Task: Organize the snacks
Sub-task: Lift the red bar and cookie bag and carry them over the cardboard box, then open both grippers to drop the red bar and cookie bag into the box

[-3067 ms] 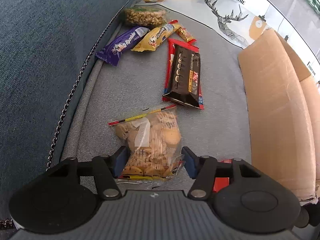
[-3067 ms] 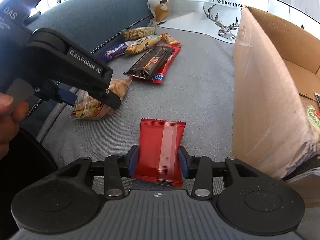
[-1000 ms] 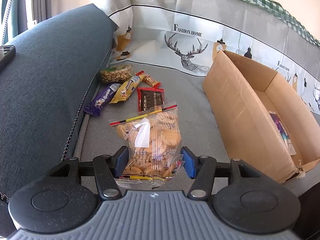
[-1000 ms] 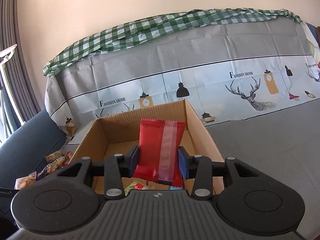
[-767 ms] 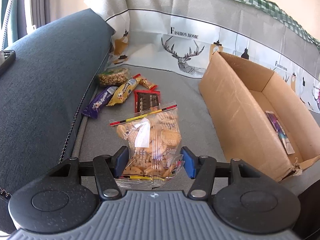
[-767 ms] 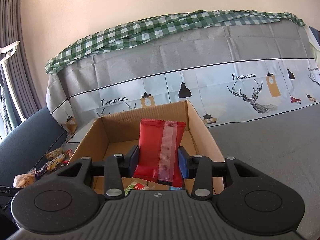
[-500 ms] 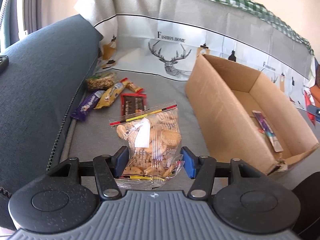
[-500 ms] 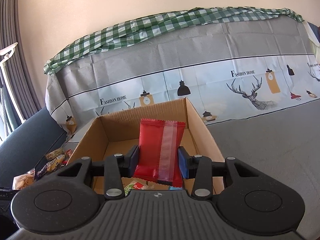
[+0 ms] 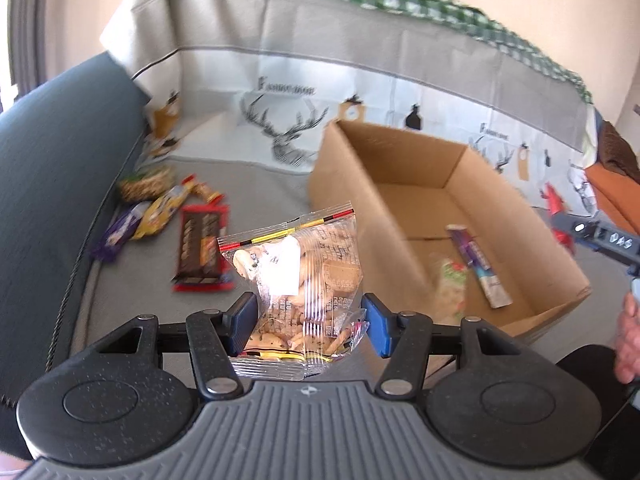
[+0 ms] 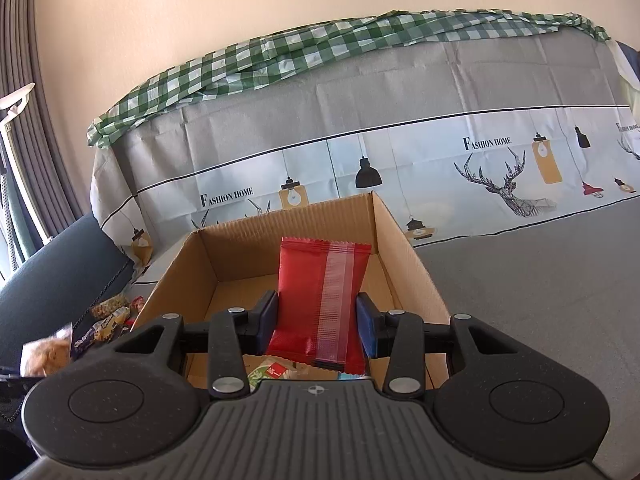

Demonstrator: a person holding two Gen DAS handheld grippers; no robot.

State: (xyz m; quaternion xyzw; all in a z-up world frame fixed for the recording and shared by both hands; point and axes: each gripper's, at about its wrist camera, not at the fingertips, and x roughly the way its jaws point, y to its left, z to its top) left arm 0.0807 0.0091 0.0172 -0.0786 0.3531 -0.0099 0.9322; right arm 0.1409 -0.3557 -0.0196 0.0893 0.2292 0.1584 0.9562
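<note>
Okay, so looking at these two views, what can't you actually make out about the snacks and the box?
- Left wrist view: the loose snack wrappers on the grey cushion are motion-blurred, their print unreadable.
- Left wrist view: the green-and-white packet in the brown cardboard box is smeared, its contents unclear.
- Right wrist view: the held red foil packet and tongs body hide most of the box floor.
- Right wrist view: the clear biscuit bag is mostly cut off near the left edge.

loose snacks lie left of the box; two packets lie inside.
</note>
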